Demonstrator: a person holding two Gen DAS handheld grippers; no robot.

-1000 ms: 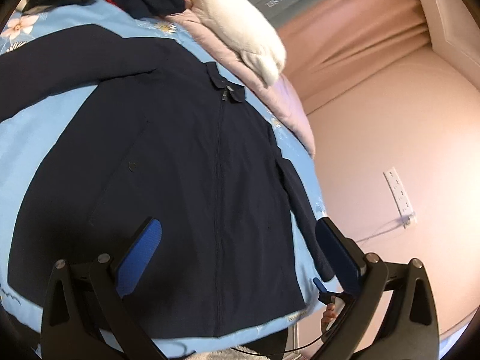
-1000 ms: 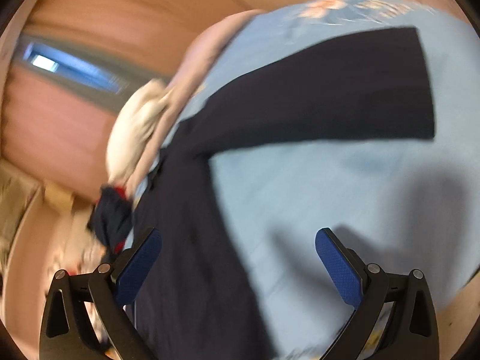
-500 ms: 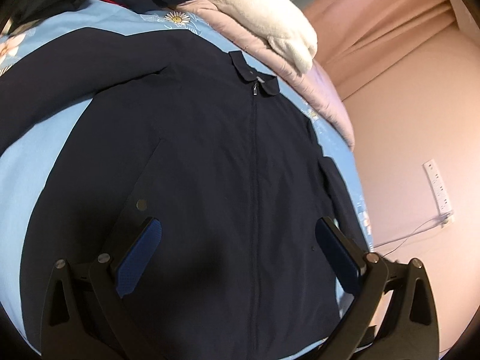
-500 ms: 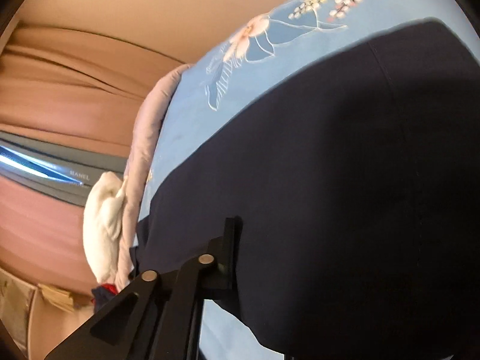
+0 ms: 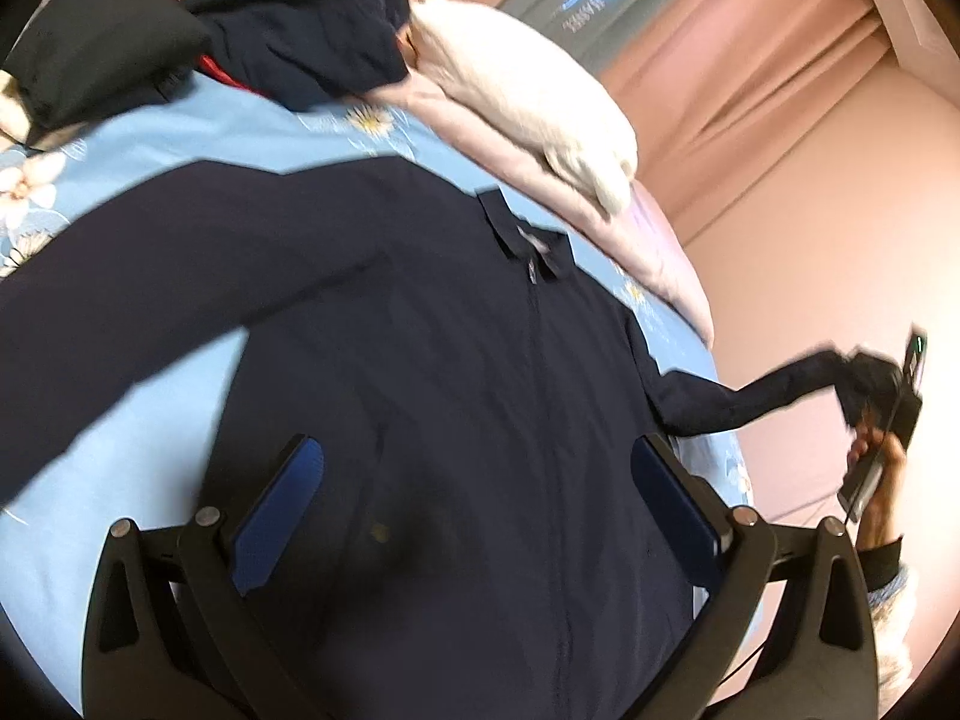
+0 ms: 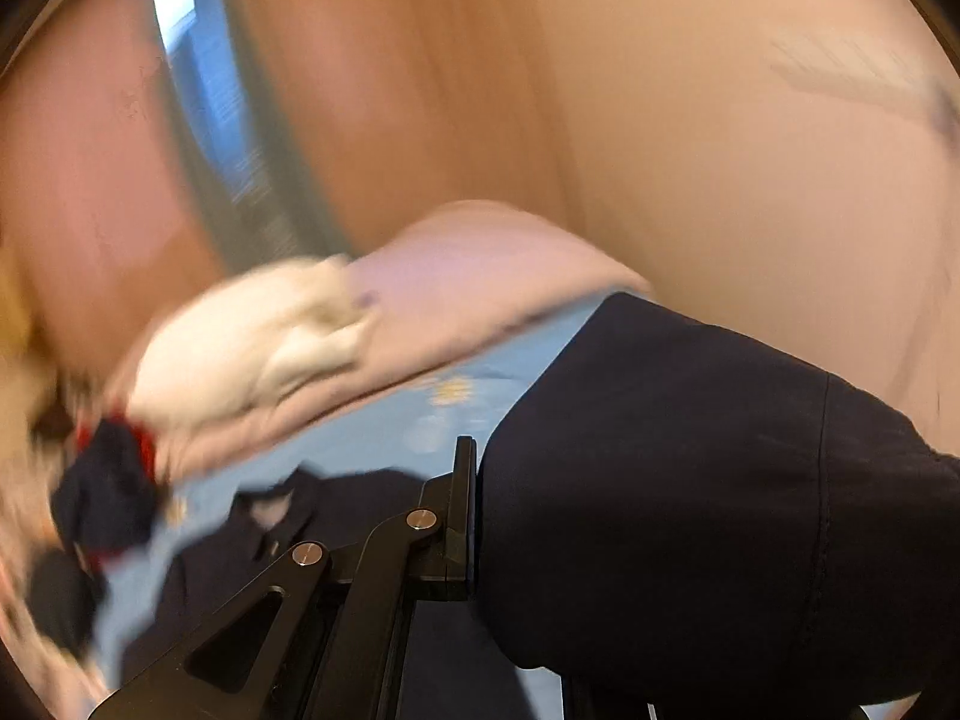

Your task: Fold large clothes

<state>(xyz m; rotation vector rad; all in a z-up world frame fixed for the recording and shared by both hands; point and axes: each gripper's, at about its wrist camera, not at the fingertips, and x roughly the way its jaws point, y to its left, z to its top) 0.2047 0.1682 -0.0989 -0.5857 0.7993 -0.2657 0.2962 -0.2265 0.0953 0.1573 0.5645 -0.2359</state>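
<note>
A dark navy jacket is spread front-up on a bed covered by a light blue flowered sheet, with its collar turned toward the far end and its zip closed down the middle. One sleeve is laid out flat across the sheet to the left. The other sleeve is lifted clear of the bed and is stretched out past the bed's right edge, its cuff pinched in the right tool, which is carried by a hand in the left wrist view. In the right wrist view, blurred throughout, the right tool is seen clamped tight on that dark cloth. The left tool is held wide above the jacket's lower front, with nothing between its blue pads. A pale pink quilt with a cream garment on it and a heap of dark clothes are seen at the far end of the bed.
</note>
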